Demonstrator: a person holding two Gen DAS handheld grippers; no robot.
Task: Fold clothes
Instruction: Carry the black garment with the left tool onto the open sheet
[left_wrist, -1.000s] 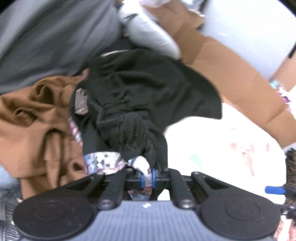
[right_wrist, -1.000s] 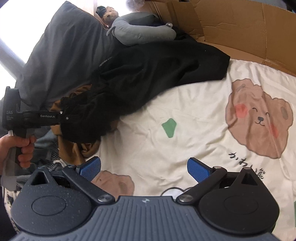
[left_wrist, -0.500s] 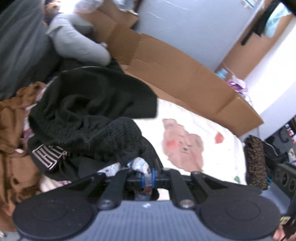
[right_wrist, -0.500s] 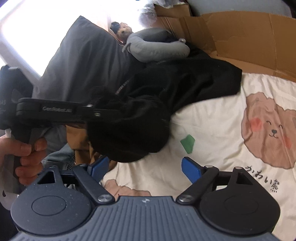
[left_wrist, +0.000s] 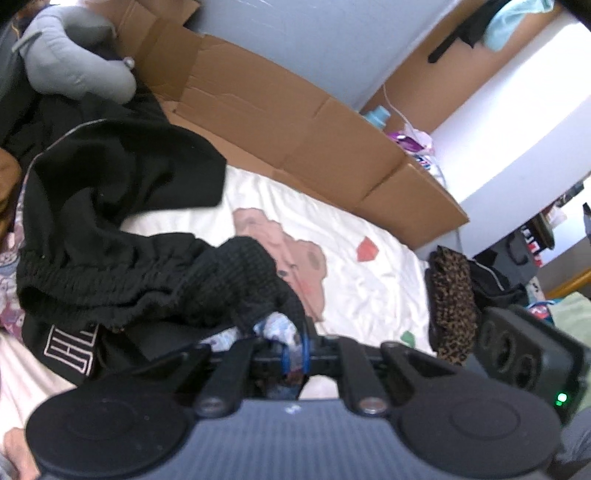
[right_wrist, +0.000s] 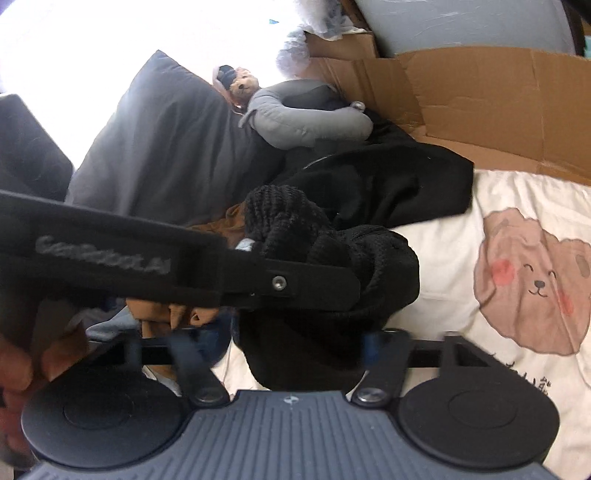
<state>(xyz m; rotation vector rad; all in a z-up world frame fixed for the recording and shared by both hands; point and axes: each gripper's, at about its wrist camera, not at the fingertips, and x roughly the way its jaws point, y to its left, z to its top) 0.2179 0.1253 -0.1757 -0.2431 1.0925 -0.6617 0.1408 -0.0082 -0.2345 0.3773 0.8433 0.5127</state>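
Sideways, the left hand-held gripper (left_wrist: 293, 354) clamps the black knit garment (left_wrist: 243, 273).

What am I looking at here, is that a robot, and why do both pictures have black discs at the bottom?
No robot: a person holds a hand-held claw in each hand, and each claw carries a wide-angle camera looking forward along its fingers. The black discs and ribbed plate at the bottom of each picture are the claw's own body.

One picture is from the left claw. It is shut on a black knit garment pulled from a clothes pile; some pale patterned cloth is pinched there too.

The other is from the right claw, which reaches around the hanging part of the same garment; its fingers are blurred, so whether it grips is unclear. The long black bar across that picture is the left claw seen from the side.

Below lies a white sheet with cartoon bears, with cardboard, a grey pillow and a grey neck cushion behind.
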